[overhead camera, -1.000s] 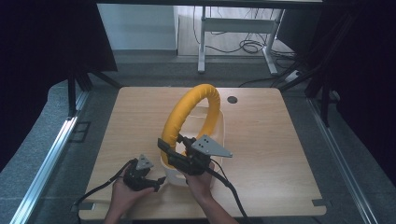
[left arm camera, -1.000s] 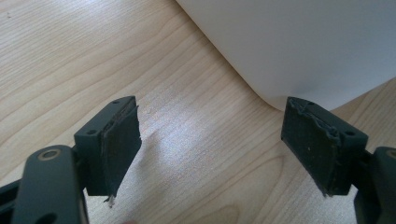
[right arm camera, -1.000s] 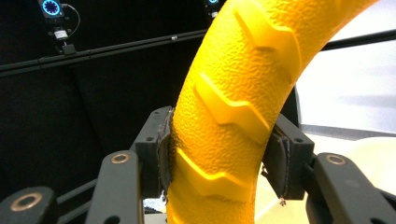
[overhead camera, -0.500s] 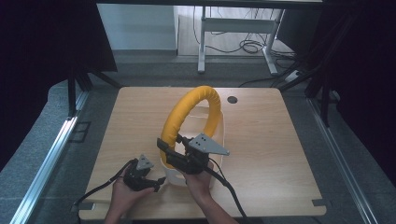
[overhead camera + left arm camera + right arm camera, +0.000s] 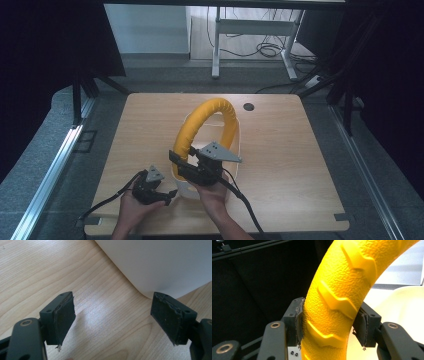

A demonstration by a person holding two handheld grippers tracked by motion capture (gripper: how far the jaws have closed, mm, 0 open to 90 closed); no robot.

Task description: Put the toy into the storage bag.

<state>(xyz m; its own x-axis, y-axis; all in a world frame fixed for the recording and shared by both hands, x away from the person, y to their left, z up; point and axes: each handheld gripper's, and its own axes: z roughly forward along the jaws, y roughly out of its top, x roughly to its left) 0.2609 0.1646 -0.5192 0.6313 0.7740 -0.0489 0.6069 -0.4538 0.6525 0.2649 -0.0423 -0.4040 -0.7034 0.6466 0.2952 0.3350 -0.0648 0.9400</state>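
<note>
Wooden table: right gripper pinching yellow handle; left gripper spread beside white basket.

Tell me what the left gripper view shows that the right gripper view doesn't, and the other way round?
Left gripper view: open jaws of the left gripper over the wooden table, nothing between them, beside the basket's rounded white wall.

Right gripper view: the right gripper shut on the yellow handle, with a ribbed, pebbled surface, against a dark backdrop.

Both: two black jaws rising from below, and part of the white basket.
</note>
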